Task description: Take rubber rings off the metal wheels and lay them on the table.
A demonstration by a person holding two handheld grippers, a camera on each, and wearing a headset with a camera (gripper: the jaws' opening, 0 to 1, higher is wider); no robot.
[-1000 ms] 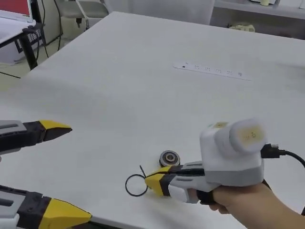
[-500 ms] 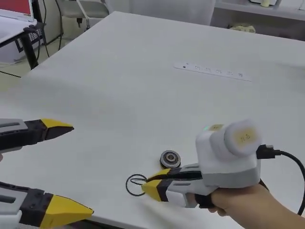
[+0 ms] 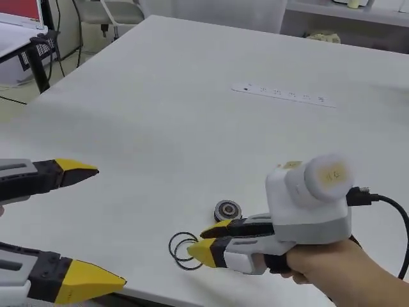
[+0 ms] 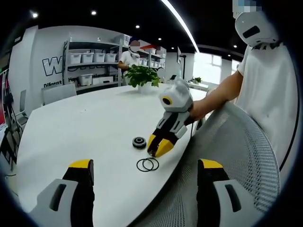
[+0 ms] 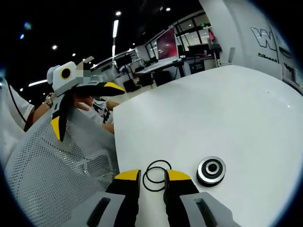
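Observation:
Two thin black rubber rings [image 3: 183, 247] lie overlapping on the white table [image 3: 192, 115] near its front edge. A small round metal wheel [image 3: 227, 210] lies flat just behind them. My right gripper [image 3: 206, 241], held in a hand, rests low over the table, its yellow tips touching the rings' right side. In the right gripper view the rings [image 5: 156, 175] lie flat in the narrow gap between the slightly parted jaws, with the wheel [image 5: 211, 170] to the right. My left gripper [image 3: 108, 225] hovers at the left, wide open and empty. The left gripper view has the rings [image 4: 147, 164] and wheel [image 4: 139, 142].
A white power strip [image 3: 284, 94] lies further back on the table. A grey mesh chair [image 4: 227, 142] stands against the table's front edge, by the person's body. A potted plant [image 4: 142, 75] stands at the far end.
The right gripper has lowered a second ring onto the one lying on the table and let it go. Its tips moved slightly left. The left gripper has stayed put.

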